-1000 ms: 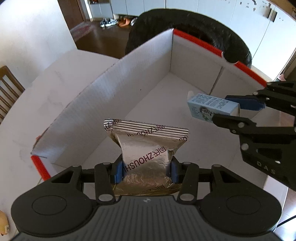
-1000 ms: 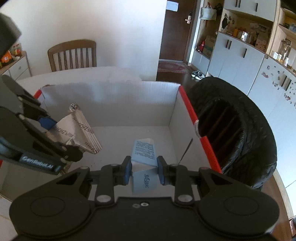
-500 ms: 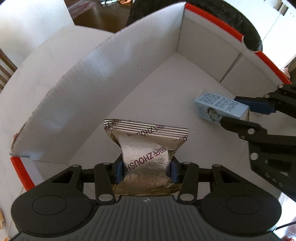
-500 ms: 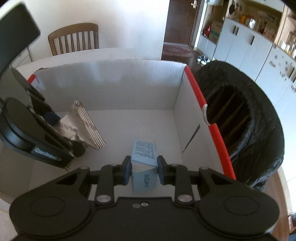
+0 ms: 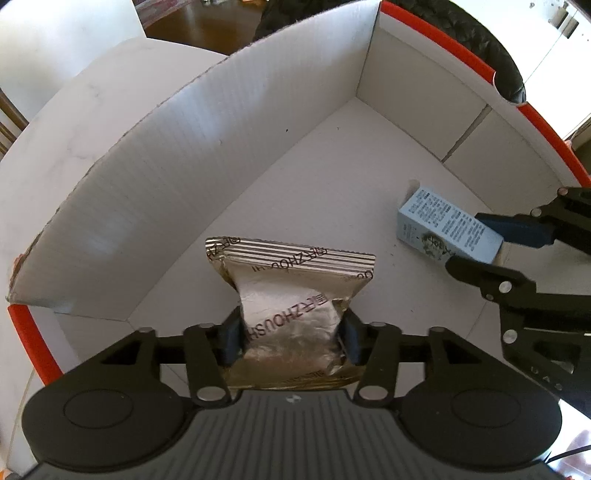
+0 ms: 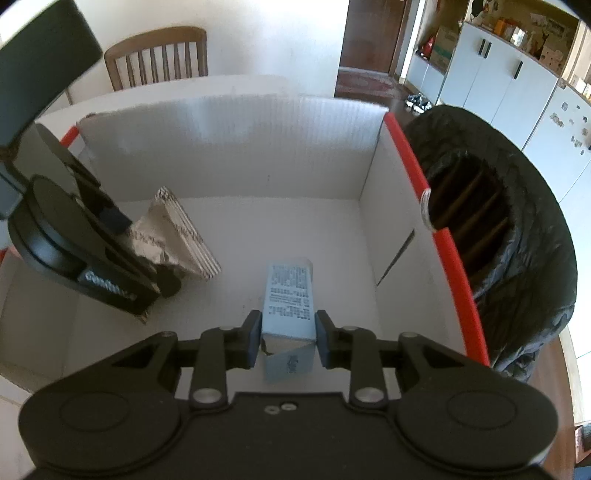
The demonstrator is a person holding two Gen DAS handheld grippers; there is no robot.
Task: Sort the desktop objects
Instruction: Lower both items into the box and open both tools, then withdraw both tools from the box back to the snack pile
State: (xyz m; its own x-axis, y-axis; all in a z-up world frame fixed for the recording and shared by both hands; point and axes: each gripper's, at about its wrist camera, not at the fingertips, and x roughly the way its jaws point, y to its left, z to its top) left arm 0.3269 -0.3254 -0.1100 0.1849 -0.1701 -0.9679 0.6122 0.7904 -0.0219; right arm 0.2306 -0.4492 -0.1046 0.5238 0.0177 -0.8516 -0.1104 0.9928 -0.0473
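Foil packet (image 5: 291, 310) sits between the left fingers (image 5: 229, 338), opening inside the box (image 5: 184, 147).

Wooden chair (image 6: 157, 55), black bin bag (image 6: 517, 229), white cabinets (image 6: 517, 88), dark door (image 6: 373, 33)

We see a home, a dining or living area: a wooden chair (image 6: 157, 55) at a white table (image 6: 207, 86), a brown door (image 6: 373, 33), white cupboards (image 6: 498, 74) with clutter on top, and shoes (image 6: 417, 101) on the dark floor.

Crinkled silver foil packet (image 5: 291, 291), small pale-blue carton (image 6: 290, 295), both inside white box (image 5: 229, 122)
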